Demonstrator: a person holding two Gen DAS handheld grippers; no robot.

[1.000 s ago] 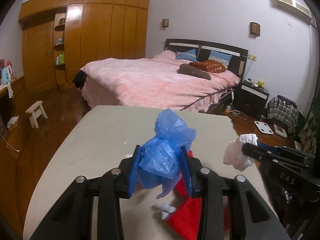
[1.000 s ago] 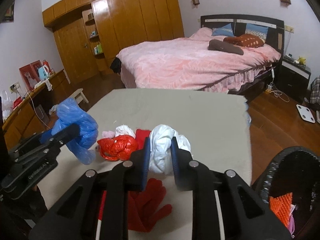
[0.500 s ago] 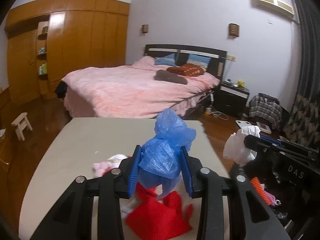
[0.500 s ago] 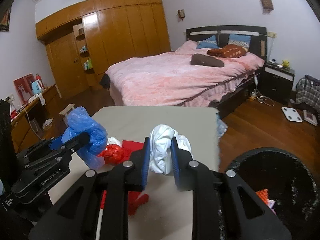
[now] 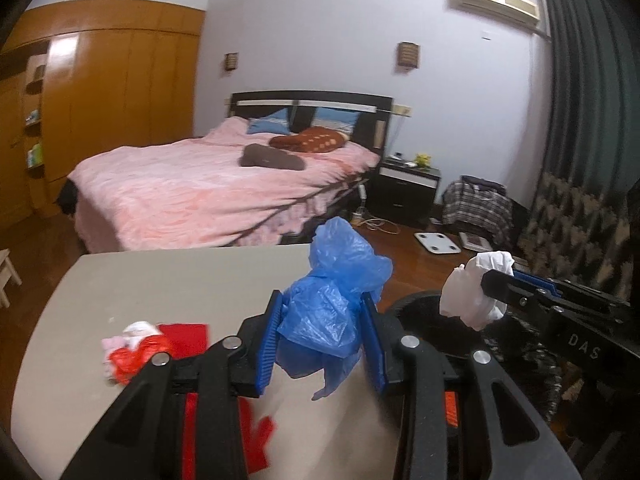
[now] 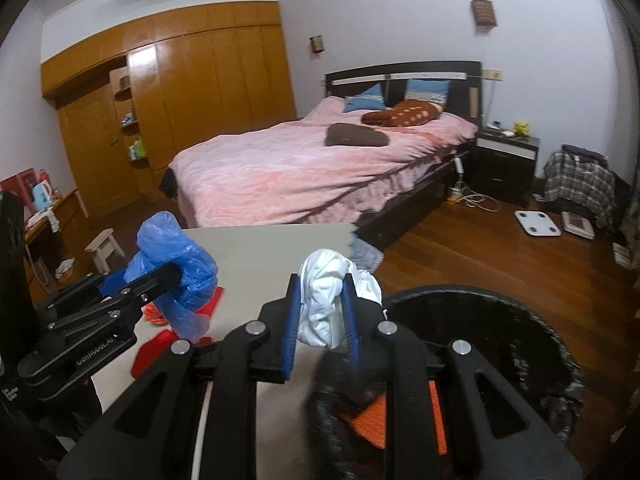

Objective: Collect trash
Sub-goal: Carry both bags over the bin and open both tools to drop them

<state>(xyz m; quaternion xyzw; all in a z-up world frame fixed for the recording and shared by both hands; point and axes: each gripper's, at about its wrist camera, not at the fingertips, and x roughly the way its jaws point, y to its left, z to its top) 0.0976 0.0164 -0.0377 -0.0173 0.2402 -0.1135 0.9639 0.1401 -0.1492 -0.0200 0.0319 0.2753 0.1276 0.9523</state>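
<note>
Blue plastic bag (image 5: pixel 334 312) clamped in the left hand-held gripper (image 5: pixel 324 340) above the table's (image 5: pixel 168 280) right edge, crumpled white bag (image 6: pixel 332 304) pinched in the right hand-held gripper (image 6: pixel 322 320) over the black trash bin's (image 6: pixel 500 320) rim (orange scrap inside), red trash (image 5: pixel 136 354) near the table's left edge.

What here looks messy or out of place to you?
Crumpled litter sits on the beige table: a red plastic bag beside a pinkish-white wad, odd for bedroom furniture. On the floor, a bathroom scale lies in the open and a plaid garment is heaped by the nightstand.
</note>
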